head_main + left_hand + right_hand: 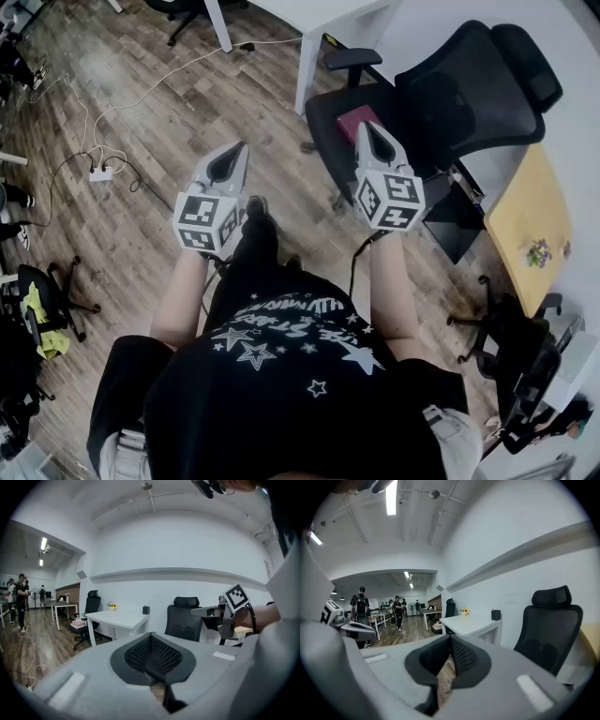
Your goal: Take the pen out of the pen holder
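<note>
A small black pen holder (146, 610) stands on a white table (119, 617) by the wall; the right gripper view shows the pen holder (496, 615) too. I can make out no pen in it. Both grippers are held in the air above the wooden floor, far from that table. My left gripper (240, 148) has its jaws together with nothing between them, and its dark pads (151, 641) meet. My right gripper (367, 126) is likewise shut and holds nothing, with its pads (457, 656) closed against each other.
A black office chair (450, 103) stands just ahead on the right, with a yellow table (530, 220) beyond it. A power strip (100, 173) with cables lies on the floor at left. People (361, 604) stand far down the room among more desks and chairs.
</note>
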A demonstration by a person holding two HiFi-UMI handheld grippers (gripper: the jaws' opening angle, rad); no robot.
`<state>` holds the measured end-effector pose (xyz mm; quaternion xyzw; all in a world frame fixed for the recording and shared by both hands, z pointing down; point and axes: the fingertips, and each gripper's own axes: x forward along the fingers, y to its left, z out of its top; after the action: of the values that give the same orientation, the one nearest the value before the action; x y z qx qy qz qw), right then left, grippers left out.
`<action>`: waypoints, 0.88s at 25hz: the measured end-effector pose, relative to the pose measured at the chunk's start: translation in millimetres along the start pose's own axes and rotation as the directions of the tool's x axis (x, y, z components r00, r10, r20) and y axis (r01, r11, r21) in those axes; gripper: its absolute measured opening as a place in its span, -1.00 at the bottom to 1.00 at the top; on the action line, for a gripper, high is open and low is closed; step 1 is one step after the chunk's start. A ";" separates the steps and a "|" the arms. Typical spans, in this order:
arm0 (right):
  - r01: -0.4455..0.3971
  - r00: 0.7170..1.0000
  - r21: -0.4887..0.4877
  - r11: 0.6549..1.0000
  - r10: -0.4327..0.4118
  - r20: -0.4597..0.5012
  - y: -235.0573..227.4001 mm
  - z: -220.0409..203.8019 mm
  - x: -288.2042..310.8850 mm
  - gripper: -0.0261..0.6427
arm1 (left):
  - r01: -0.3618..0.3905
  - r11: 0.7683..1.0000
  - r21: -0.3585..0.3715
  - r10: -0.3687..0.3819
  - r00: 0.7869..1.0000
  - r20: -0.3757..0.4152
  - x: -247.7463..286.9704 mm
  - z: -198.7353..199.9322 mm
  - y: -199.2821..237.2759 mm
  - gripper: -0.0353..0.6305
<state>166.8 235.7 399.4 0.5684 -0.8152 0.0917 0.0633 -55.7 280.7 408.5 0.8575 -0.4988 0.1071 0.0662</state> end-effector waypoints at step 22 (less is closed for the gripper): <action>-0.034 0.999 0.033 0.999 0.035 -0.013 17.6 -11.1 -0.3 -0.91 | -0.004 1.000 -0.016 0.004 1.000 -0.018 -15.7 -11.0 10.4 -0.87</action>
<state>150.3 244.4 408.8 0.5545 -0.8229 0.1098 0.0577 -73.6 291.2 415.4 0.8549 -0.5009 0.1111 0.0775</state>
